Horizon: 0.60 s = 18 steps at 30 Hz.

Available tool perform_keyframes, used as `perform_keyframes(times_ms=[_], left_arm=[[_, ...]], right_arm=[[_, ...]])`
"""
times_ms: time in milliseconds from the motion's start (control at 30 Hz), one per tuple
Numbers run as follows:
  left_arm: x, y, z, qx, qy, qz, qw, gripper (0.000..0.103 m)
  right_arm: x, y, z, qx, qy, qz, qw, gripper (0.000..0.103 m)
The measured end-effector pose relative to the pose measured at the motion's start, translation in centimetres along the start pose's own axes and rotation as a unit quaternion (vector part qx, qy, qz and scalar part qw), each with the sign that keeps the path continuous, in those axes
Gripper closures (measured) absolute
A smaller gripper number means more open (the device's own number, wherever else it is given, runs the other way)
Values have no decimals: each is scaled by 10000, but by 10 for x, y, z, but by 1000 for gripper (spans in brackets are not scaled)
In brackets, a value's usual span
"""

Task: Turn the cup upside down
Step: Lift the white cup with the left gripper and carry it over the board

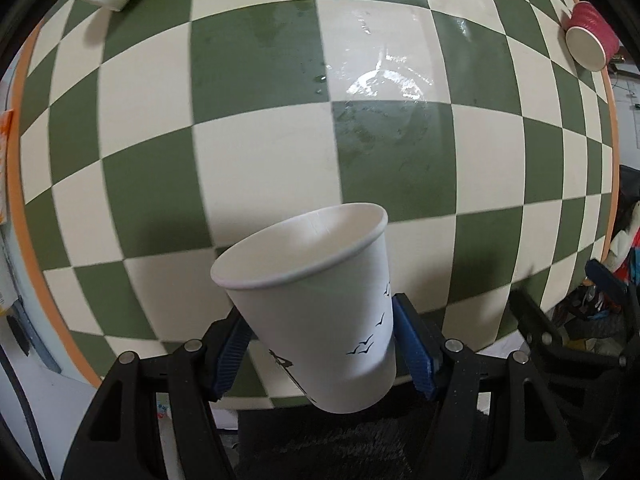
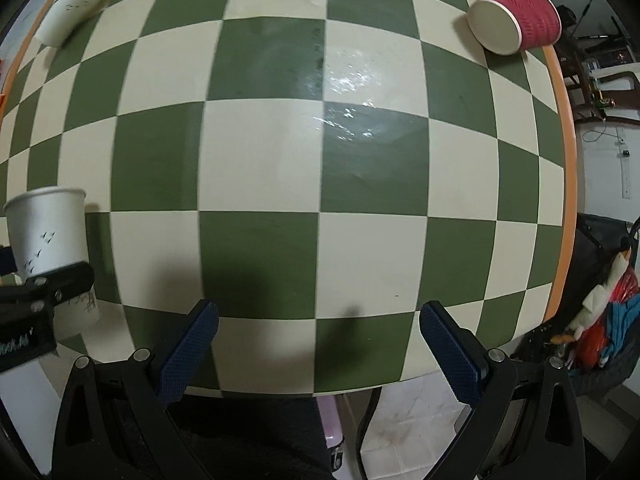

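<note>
A white paper cup with small black bird prints (image 1: 320,312) is held between the blue pads of my left gripper (image 1: 324,354), mouth up and tilted away, above the near edge of the checkered table (image 1: 256,160). The same cup (image 2: 50,236) shows at the left of the right wrist view, with the left gripper's black finger across its lower part. My right gripper (image 2: 318,354) is open and empty, hovering over the table's near edge.
A red ribbed cup (image 2: 516,20) lies on its side at the far right, also in the left wrist view (image 1: 590,36). A white cup (image 2: 72,4) lies on its side at the far left. A wet patch (image 2: 348,80) glistens mid-table. Clutter sits right of the table.
</note>
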<state>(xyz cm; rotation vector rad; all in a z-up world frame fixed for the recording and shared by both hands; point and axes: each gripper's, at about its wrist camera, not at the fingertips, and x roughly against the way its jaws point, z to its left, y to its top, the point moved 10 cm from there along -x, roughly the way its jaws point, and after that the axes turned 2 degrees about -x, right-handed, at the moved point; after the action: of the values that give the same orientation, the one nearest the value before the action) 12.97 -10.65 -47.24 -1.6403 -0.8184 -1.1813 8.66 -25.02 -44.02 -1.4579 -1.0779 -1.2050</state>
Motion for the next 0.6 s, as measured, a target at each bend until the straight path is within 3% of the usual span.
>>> perform_keyframes(times_ms=[600], left_arm=[[-5,22,-7,-189,492,-155,9985,36]], right_arm=[[-4,20,-14,-141,45,-59,9999,1]])
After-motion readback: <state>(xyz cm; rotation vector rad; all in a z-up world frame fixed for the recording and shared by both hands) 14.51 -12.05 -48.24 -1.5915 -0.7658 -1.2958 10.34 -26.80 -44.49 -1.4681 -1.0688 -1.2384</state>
